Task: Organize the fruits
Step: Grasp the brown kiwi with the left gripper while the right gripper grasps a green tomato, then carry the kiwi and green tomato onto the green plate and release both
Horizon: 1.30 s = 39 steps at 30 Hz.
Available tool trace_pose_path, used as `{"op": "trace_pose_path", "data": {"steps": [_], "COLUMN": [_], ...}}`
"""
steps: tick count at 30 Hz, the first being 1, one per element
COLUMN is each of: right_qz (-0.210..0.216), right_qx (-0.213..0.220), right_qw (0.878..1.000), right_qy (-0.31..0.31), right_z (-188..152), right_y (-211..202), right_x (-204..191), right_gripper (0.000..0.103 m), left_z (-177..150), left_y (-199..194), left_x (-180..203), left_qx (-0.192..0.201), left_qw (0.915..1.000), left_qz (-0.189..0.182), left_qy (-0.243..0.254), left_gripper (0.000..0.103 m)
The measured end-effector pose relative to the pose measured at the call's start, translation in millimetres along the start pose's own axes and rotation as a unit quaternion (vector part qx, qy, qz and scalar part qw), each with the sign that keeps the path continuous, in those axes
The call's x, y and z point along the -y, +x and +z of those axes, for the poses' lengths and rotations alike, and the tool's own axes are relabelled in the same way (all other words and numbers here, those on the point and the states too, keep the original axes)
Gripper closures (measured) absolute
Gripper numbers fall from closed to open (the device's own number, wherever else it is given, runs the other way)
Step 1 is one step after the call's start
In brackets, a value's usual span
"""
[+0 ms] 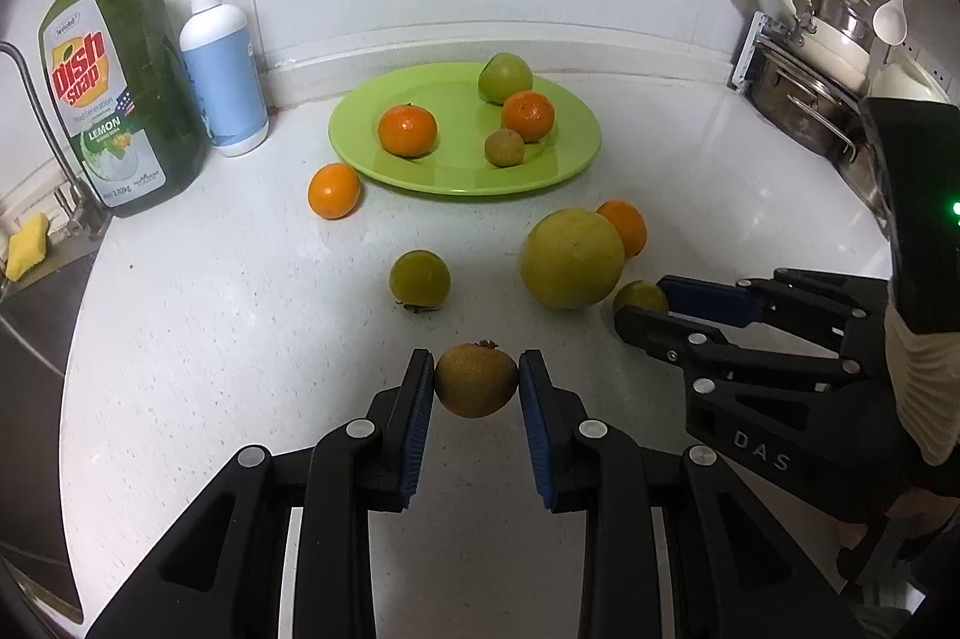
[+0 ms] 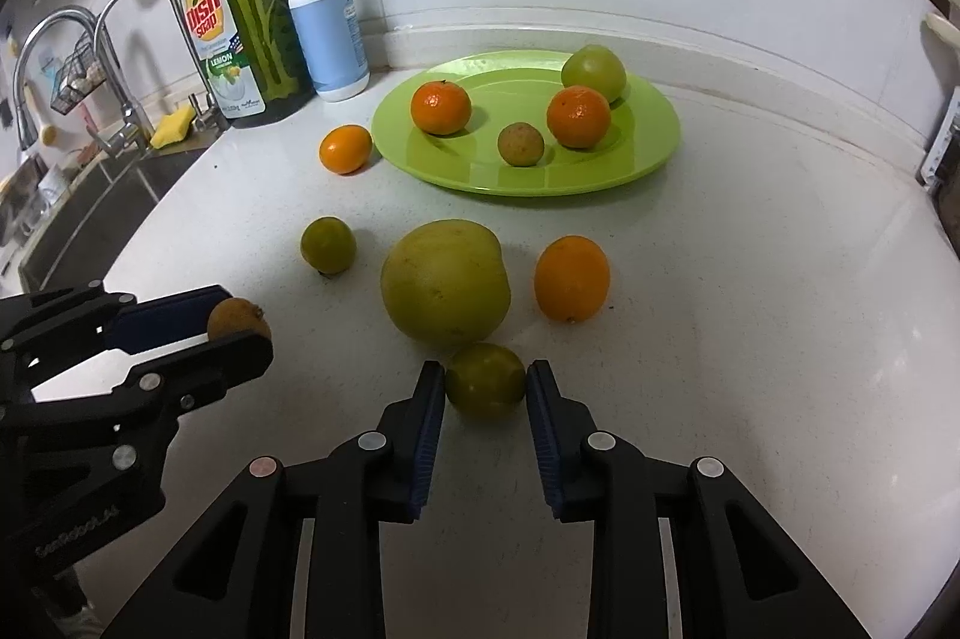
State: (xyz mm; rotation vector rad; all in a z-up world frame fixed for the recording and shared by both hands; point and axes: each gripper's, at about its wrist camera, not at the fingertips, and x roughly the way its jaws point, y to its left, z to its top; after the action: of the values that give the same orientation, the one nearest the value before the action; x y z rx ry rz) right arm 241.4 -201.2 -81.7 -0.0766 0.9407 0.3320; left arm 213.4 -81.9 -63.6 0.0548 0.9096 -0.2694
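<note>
My left gripper [image 1: 476, 380] is shut on a small brown fruit [image 1: 476, 380] just above the white counter; the same brown fruit [image 2: 237, 318] shows between the left gripper [image 2: 240, 327] fingers in the right wrist view. My right gripper [image 2: 486, 382] is shut on a small green fruit [image 2: 485, 380] resting on the counter beside a large yellow-green fruit [image 2: 445, 282]. A green plate [image 1: 420, 171] farther back holds two oranges, a green fruit [image 1: 505, 76] and a small brown fruit [image 1: 504, 147]. Loose on the counter lie an orange [image 1: 333, 190], another orange [image 2: 571, 278] and a green fruit [image 1: 419, 278].
A dish soap bottle [image 1: 120, 87] and a white pump bottle [image 1: 223, 63] stand at the back left by the sink [image 2: 90, 213] and taps. Pots and a ladle [image 1: 828, 39] sit at the back right. The wall runs behind the plate.
</note>
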Motion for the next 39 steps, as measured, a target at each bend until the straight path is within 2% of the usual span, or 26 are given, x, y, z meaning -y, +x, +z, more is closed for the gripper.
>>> {"op": "trace_pose_path", "data": {"steps": [6, 20, 30, 39], "right_qz": [-0.005, -0.025, -0.024, -0.015], "right_qx": [0.015, 0.082, 0.104, 0.111], "right_qw": [1.0, 0.996, 0.994, 0.993], "right_qy": [0.011, 0.03, 0.038, 0.036], "right_z": [-1.1, 16.3, 47.3, 85.4], "right_y": [-17.5, -72.9, -73.5, -57.5], "right_x": [-2.2, -6.8, -6.0, -0.6], "right_gripper": [0.074, 0.074, 0.074, 0.074], "left_z": [5.6, 33.9, 66.9, 100.5], "left_y": [-11.9, -49.7, -46.1, -28.0], "left_x": [1.8, 2.7, -16.4, -34.0], "left_qx": [0.016, 0.07, 0.091, 0.094], "left_qw": [0.9998, 0.9965, 0.9953, 0.9952], "left_qz": [-0.01, -0.03, -0.026, -0.021], "left_qy": [0.007, 0.032, 0.023, 0.016], "left_gripper": [0.074, 0.074, 0.074, 0.074]}}
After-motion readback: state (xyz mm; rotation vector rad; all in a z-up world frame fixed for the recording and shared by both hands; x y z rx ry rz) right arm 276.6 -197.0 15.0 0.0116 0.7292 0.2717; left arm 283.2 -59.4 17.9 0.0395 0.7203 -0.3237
